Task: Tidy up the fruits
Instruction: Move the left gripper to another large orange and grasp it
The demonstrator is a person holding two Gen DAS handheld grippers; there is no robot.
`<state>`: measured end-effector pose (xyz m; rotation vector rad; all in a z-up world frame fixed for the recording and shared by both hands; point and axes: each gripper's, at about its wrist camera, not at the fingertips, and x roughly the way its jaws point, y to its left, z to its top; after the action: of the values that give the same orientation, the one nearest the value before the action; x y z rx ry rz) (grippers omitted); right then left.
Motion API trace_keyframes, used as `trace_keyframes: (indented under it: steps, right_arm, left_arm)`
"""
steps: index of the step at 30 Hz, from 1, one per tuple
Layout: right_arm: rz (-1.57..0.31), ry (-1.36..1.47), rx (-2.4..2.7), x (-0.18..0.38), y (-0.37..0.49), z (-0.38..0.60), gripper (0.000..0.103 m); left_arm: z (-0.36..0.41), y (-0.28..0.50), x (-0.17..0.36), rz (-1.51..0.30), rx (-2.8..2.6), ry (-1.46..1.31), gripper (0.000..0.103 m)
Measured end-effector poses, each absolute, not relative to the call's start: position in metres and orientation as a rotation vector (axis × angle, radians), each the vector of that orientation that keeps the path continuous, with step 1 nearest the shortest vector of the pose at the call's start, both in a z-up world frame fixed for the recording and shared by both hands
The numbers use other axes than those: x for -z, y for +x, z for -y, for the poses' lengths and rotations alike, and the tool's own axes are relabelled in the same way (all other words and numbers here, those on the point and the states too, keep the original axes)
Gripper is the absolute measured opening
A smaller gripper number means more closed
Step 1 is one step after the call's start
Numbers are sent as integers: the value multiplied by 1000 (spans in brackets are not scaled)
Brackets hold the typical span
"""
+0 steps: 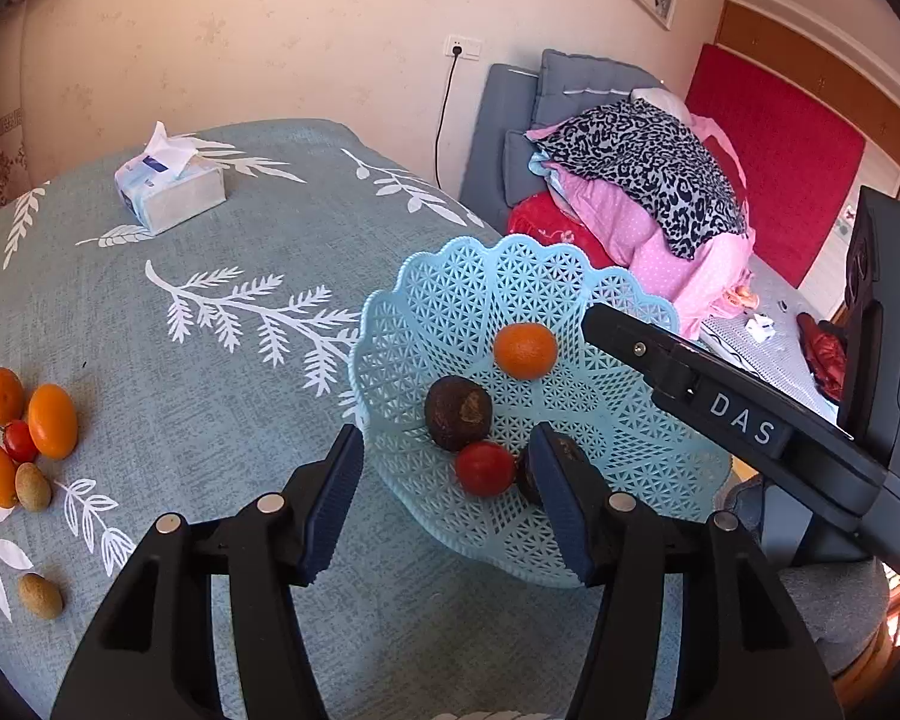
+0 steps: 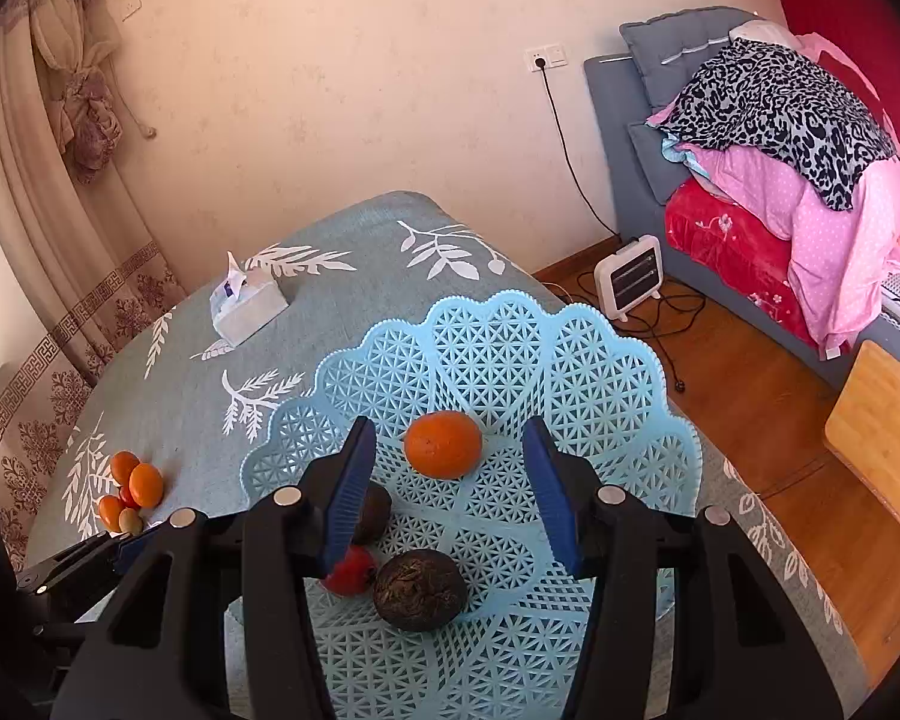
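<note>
A light blue lattice basket point(image 1: 570, 276) point(image 2: 600, 372) stands on the table. It holds an orange point(image 1: 525, 350) point(image 2: 443, 443), two dark brown fruits point(image 1: 457, 412) point(image 2: 419, 590) and a red tomato point(image 1: 485, 468) point(image 2: 348, 576). Loose fruits lie at the table's left: several oranges point(image 1: 52, 420) point(image 2: 145, 484), a small tomato point(image 1: 19, 441) and two green-brown fruits point(image 1: 40, 596). My left gripper point(image 1: 444, 501) is open and empty at the basket's near rim. My right gripper point(image 2: 450, 492) is open and empty above the basket; its body shows in the left wrist view point(image 1: 750, 426).
A tissue box point(image 1: 168, 183) point(image 2: 249, 309) sits at the far side of the leaf-patterned tablecloth point(image 1: 210, 360). A bed with piled bedding point(image 2: 780, 168) and a small white heater point(image 2: 627, 276) stand on the floor to the right.
</note>
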<state>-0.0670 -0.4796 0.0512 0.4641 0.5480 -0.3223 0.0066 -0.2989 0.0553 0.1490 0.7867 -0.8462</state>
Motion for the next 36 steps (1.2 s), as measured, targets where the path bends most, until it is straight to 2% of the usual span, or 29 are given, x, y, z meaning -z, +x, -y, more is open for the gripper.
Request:
trace_keyframes:
  steps: [5, 7, 9, 11, 25, 33, 36]
  right_arm:
    - [-551, 455, 321, -52, -65, 476, 53]
    - [-549, 443, 321, -52, -64, 473, 53]
    - [-544, 423, 325, -54, -65, 469, 53]
    - [-538, 408, 329, -55, -65, 466, 53]
    - [-530, 323, 286, -63, -58, 433, 53]
    - [-532, 290, 227, -66, -54, 413, 56]
    - [-536, 276, 201, -66, -51, 404, 60]
  left_arm:
    - [287, 19, -52, -809, 787, 128, 58]
    - [282, 23, -51, -820, 767, 120, 62]
    - [276, 26, -50, -829, 754, 102, 73]
    - [270, 29, -50, -830, 734, 88, 76]
    - [221, 55, -56, -801, 589, 44, 76]
    - [172, 75, -58, -781, 470, 28, 76]
    - [150, 84, -58, -775, 406, 25, 77]
